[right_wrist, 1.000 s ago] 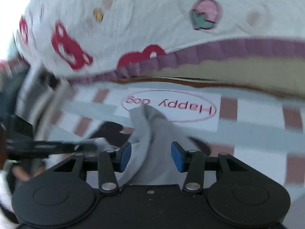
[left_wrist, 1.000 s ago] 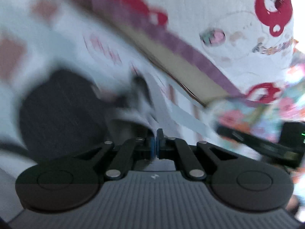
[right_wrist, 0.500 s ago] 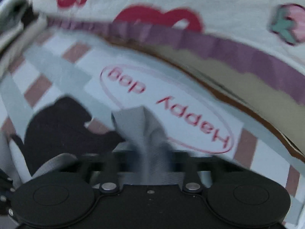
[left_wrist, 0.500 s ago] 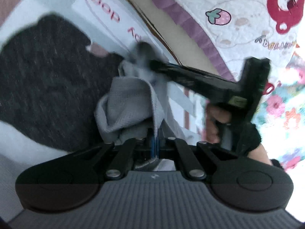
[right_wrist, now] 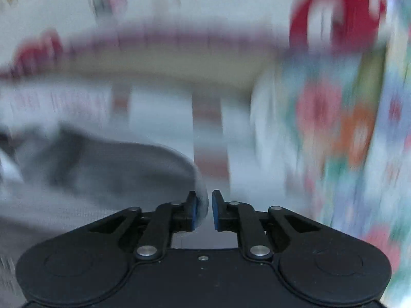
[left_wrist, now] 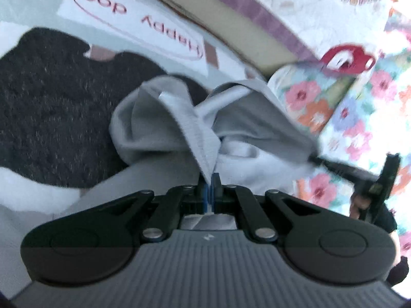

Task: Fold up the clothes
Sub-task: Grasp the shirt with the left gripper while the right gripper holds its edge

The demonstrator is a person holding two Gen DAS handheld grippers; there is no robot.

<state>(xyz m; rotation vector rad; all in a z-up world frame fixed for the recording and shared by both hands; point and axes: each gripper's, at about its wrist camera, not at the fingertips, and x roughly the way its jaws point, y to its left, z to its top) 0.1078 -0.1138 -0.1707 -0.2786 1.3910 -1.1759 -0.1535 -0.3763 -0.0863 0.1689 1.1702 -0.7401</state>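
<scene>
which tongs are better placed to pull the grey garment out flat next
Left. The left tongs are shut on the grey garment; the right tongs stand slightly apart, fabric only at one pad, in a blurred view.

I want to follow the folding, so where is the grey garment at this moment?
In the left wrist view the grey garment is bunched in the centre, pinched by the left gripper, between the black cloth and the floral fabric.

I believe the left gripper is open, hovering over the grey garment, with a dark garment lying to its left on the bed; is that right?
Not quite: the left wrist view shows the left gripper shut on the grey garment, its jaws pinching a fold of the cloth, not open above it. The rest holds: the dark garment lies to its left on the bed.
</scene>
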